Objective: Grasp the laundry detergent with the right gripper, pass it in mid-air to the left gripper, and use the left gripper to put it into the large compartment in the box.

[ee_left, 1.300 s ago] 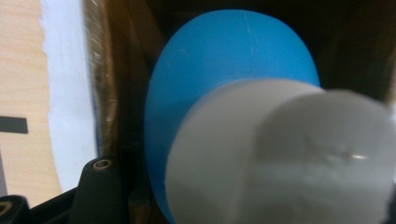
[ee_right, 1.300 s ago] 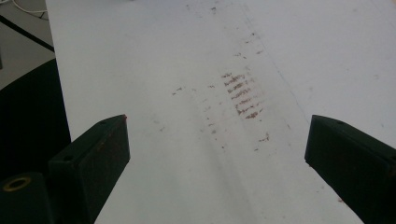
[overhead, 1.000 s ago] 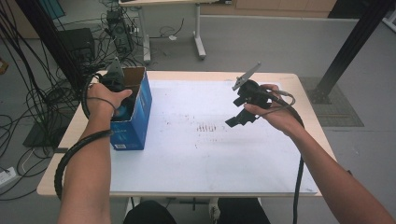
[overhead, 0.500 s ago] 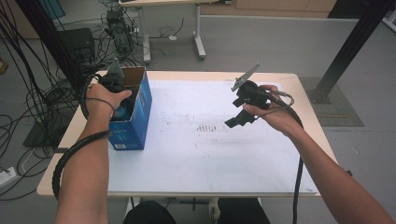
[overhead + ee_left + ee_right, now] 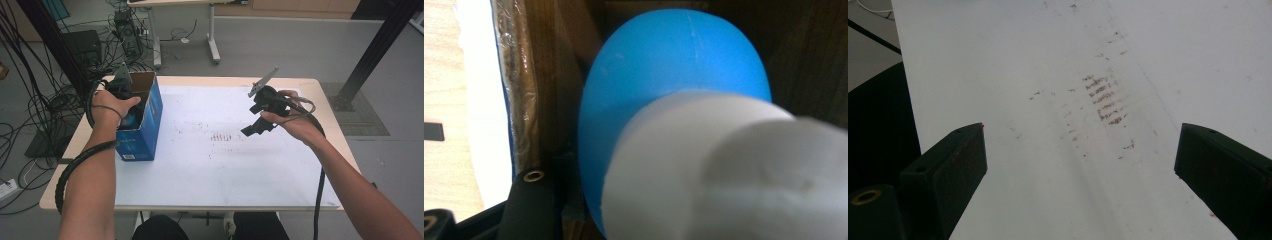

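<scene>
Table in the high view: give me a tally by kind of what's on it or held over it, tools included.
Blue box: 1
Blue-and-white object inside the box, held by the left tool: 1
White sheet on the table: 1
Tools: 2, the left tool in the box, the right tool open over the sheet
Total: 5

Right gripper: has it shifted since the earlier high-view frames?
No. The right gripper hangs open over the same stain marks on the white mat.
</scene>
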